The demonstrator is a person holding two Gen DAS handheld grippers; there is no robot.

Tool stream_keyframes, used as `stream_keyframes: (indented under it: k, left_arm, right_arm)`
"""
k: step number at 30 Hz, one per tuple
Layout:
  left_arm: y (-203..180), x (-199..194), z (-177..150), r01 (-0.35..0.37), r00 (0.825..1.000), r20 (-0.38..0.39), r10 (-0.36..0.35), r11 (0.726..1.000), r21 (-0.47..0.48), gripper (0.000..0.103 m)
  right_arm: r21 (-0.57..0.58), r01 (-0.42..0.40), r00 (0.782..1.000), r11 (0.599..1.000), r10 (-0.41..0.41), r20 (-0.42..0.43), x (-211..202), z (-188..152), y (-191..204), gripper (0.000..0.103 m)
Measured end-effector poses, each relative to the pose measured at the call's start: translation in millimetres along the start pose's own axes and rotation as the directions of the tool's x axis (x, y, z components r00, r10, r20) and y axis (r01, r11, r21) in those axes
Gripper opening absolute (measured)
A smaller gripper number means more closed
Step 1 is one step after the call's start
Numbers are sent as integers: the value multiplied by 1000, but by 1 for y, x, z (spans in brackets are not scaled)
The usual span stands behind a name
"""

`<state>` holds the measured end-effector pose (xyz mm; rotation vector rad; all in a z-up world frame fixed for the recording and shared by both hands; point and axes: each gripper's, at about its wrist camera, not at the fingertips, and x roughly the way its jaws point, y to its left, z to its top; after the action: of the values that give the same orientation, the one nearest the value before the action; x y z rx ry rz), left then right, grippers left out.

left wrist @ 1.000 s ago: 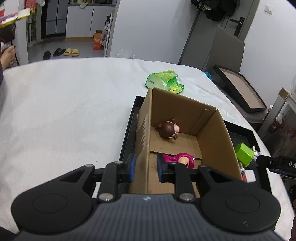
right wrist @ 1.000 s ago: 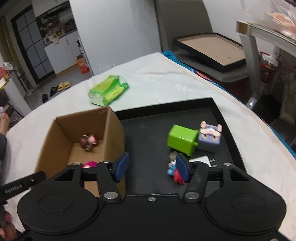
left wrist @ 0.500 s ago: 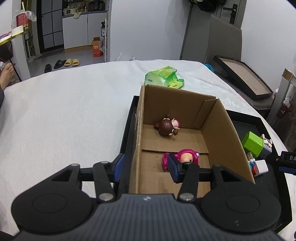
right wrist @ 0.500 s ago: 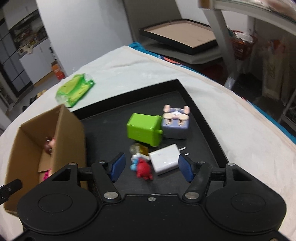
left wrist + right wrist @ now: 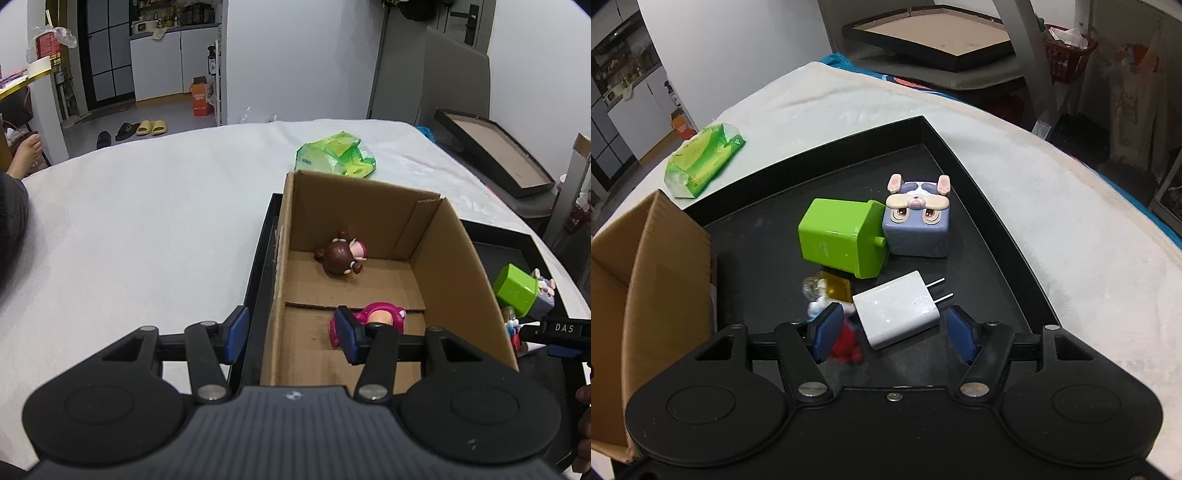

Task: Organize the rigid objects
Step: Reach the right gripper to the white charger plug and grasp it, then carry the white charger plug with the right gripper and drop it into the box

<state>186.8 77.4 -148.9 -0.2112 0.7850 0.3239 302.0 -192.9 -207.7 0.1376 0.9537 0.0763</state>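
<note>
A cardboard box (image 5: pixel 458 258) stands on a black tray (image 5: pixel 964 158). Inside lie a brown figurine (image 5: pixel 341 254) and a pink figurine (image 5: pixel 380 314). My left gripper (image 5: pixel 290 334) is open, its fingers on either side of the box's left wall. On the tray lie a green cube (image 5: pixel 842 236), a grey-blue bunny cube (image 5: pixel 918 219), a white charger plug (image 5: pixel 897 308), a small yellow-and-clear piece (image 5: pixel 827 288) and a red-and-blue figurine (image 5: pixel 846 345). My right gripper (image 5: pixel 892 332) is open, its fingers on either side of the near end of the charger.
A green plastic packet (image 5: pixel 336 153) lies on the white cloth beyond the box; it also shows in the right wrist view (image 5: pixel 701 162). A framed board (image 5: pixel 938 37) leans off the table's far side. White cloth (image 5: pixel 129 229) stretches left of the tray.
My left gripper opened wider around the box wall and drew back a little. My right gripper swung right from the box and came down over the charger plug.
</note>
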Motion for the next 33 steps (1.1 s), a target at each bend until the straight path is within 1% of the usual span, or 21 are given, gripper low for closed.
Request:
stream_keyframes:
  k: [4,5,7,8,14,21,29,33]
  left_arm:
    - [-1,1,0,-7,1000,-5,7,1000,2,50]
    - [-1,1,0,-8,1000,-6,8,1000,3,50]
    - [-2,2,0,-8,1000,-11,8,1000,1,50]
    - [-2,2,1,-7,1000,-13,7,1000,-1,50]
    - [-2,1,0,-9,1000,-10,9,1000,4,50]
    - [0,1,-1,-5,1000,3,5,1000,-7,50]
    - [7,0,-2,18,1000,-11,-18,999,-29,50]
    - [9,-1,0,30,1000,1,-30,999,-33,50]
  right_arm:
    - [-26,8,999,1000,-8,-36,11,-3,1,62]
    - [-35,12,999,999,-14,-32,12,-4,1,62]
    - [-61,22,1000,998,-23,-14,12,-5,2,50]
    - [-70,18,1000,997,-19,-9,12,-4,3,50]
    - [-81,15,1000,997,-16,-9,5,-7,2,49]
    - [-65,9,1000,998,-9,7,-17,-5,5,49]
    - [-125,-9,999,992,15,45,-42,1,28,49]
    - [-154,-33,997,988,44,65,-54,6,43,49]
